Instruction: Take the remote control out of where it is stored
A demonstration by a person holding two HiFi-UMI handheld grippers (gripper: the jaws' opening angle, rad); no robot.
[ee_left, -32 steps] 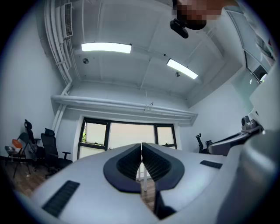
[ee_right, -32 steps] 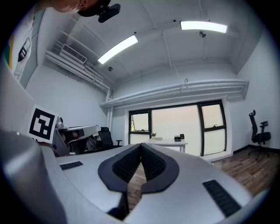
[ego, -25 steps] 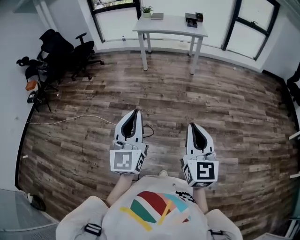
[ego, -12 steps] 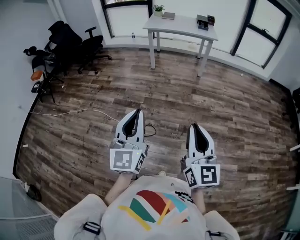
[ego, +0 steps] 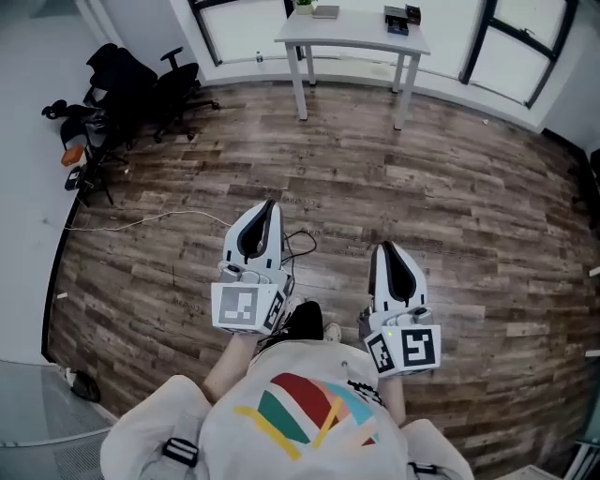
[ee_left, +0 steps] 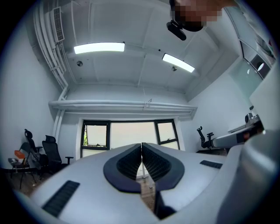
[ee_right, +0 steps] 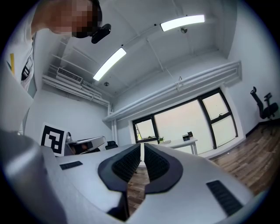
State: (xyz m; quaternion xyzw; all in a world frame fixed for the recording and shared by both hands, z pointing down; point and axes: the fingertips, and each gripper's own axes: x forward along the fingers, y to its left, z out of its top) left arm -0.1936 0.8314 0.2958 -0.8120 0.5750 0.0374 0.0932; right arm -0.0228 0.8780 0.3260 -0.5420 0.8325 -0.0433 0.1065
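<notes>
No remote control can be made out in any view. My left gripper and my right gripper are held side by side over the wood floor, pointing toward the far window wall. Both are shut, their dark pads together with nothing between them. A white table stands at the far end under the windows. It carries a small dark boxy object, a flat item and a little plant. The same table is small and distant in the right gripper view.
Black office chairs and clutter stand along the left wall. A thin cable trails over the floor toward the left gripper. A dark shoe shows between the grippers. A glass panel sits at the lower left.
The view has shifted forward, so the table sits nearer the top edge. The left gripper has moved slightly left and up. A dark shoe has come into view between the grippers.
</notes>
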